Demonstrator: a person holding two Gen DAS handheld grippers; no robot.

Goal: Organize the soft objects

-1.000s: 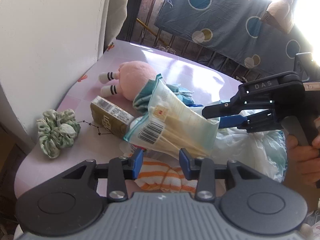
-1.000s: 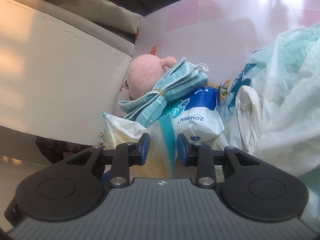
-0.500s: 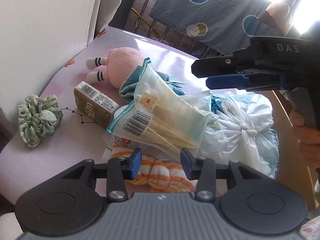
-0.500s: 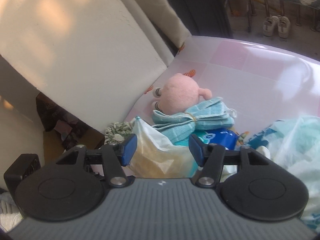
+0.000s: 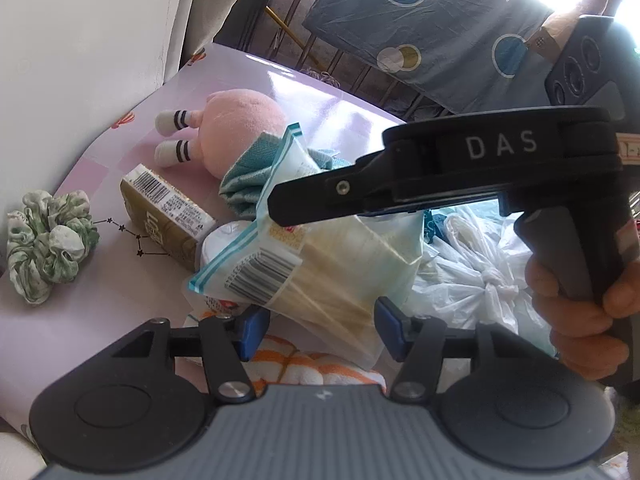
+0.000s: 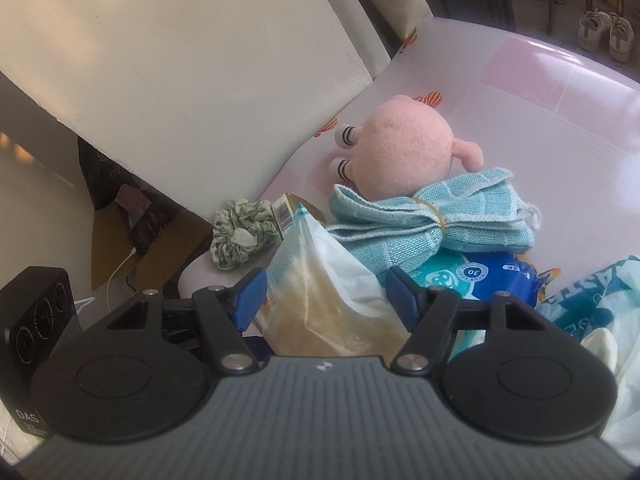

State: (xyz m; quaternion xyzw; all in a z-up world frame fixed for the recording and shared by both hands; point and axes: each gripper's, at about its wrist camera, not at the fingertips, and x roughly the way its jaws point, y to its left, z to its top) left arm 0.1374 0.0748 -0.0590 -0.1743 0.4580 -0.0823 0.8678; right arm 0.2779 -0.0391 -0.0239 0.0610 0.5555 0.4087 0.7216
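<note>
A pile of soft things lies on the pink table (image 5: 120, 280). A pink plush toy (image 5: 240, 128) (image 6: 400, 152) lies at the back, with a bundled teal cloth (image 6: 432, 220) against it. A clear bag of yellow cloths (image 5: 340, 264) (image 6: 320, 304) leans over the pile. An orange-striped cloth (image 5: 320, 368) lies under it. My left gripper (image 5: 318, 330) is open just before the bag. My right gripper (image 6: 324, 296) is open, above the bag; its body (image 5: 440, 176) crosses the left wrist view.
A green scrunchie (image 5: 44, 240) (image 6: 240, 236) and a gold carton (image 5: 164, 216) lie left of the pile. A blue wipes pack (image 6: 472, 280) and knotted white plastic bags (image 5: 480, 280) lie to the right. A white wall (image 5: 80, 60) borders the table on the left.
My right gripper has lifted off the pile, opened wider and moved over the bag. My left gripper has opened wider.
</note>
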